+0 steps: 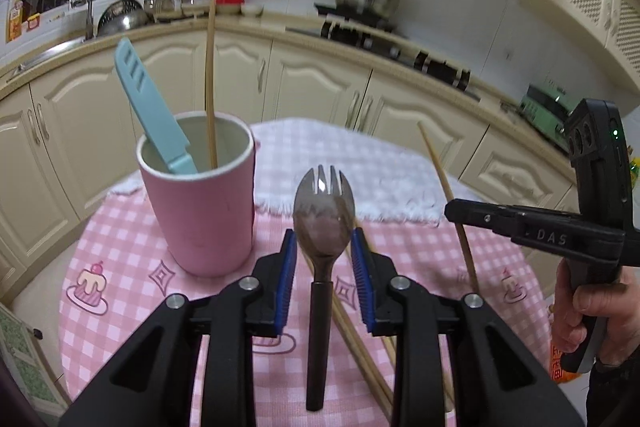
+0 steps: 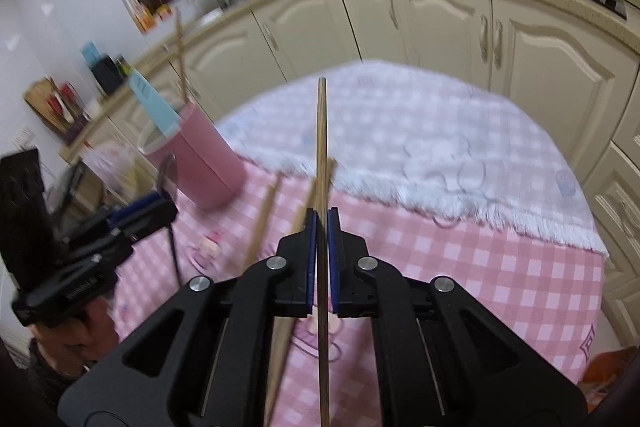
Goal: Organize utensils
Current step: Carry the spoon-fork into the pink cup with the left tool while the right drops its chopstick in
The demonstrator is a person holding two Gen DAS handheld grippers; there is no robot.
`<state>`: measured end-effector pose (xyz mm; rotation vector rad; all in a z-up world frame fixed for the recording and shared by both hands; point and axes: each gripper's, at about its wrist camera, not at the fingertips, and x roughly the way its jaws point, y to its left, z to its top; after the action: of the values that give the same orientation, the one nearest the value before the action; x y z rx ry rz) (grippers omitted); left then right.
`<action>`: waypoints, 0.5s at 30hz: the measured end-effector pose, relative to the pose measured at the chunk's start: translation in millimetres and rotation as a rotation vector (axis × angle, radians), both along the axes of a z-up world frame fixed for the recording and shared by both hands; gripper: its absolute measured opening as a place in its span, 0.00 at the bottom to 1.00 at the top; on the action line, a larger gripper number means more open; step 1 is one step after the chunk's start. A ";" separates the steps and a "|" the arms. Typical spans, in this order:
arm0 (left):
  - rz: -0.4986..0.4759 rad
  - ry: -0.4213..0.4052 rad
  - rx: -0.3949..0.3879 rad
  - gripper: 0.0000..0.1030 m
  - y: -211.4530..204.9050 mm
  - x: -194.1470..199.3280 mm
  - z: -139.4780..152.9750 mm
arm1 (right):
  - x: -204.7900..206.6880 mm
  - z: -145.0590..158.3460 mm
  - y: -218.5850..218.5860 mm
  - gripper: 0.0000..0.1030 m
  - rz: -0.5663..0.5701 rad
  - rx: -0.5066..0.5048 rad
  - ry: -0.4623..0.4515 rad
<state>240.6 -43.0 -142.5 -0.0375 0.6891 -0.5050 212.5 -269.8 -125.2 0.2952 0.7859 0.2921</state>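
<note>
Chopstick [image 2: 322, 163] sits pinched between the pressed-together pads of the right gripper [image 2: 322, 227], off the table to the right of the pink cup [image 1: 200, 203], probably so it can be dropped in upright. Nearer the cup, the left gripper [image 1: 324, 259] carries the spork [image 1: 323, 203], head forward, gripped low on its handle. Inside the cup a blue knife sheath [image 1: 148, 103] and one chopstick [image 1: 210, 83] lean on the rim. Two more chopsticks [image 1: 360, 343] lie on the checked cloth [image 1: 120, 227] beside it.
</note>
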 end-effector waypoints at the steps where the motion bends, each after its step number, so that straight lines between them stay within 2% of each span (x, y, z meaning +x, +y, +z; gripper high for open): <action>1: 0.001 -0.016 -0.009 0.24 1.3 -3.2 4.7 | -1.0 4.2 -0.6 0.06 -0.001 0.014 -0.017; 3: -0.002 -0.044 -0.027 0.20 4.6 -8.2 13.0 | -2.9 13.7 -1.0 0.06 -0.006 0.039 -0.053; 4: -0.004 -0.057 -0.031 0.07 5.4 -10.4 17.6 | -3.8 17.6 -0.3 0.05 -0.007 0.046 -0.069; 5: -0.008 -0.062 -0.035 0.03 6.5 -12.0 21.7 | -4.0 22.0 0.4 0.05 -0.008 0.054 -0.085; 9: -0.030 -0.082 -0.040 0.03 5.1 -13.0 31.6 | 0.0 35.5 5.4 0.06 0.000 0.050 -0.120; 12: -0.010 -0.058 0.012 0.04 2.1 -6.8 25.6 | 4.4 37.0 11.8 0.06 0.009 0.032 -0.108; 13: -0.015 -0.027 0.011 0.07 3.0 -4.9 20.8 | 3.6 36.0 13.3 0.06 0.011 0.029 -0.105; 15: 0.008 -0.003 0.034 0.22 4.7 -5.5 12.9 | 3.7 31.8 15.5 0.06 0.017 0.026 -0.094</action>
<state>235.1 -38.3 -129.6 -0.0078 0.6943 -0.4860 216.3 -254.3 -93.4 0.2971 0.6925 0.3303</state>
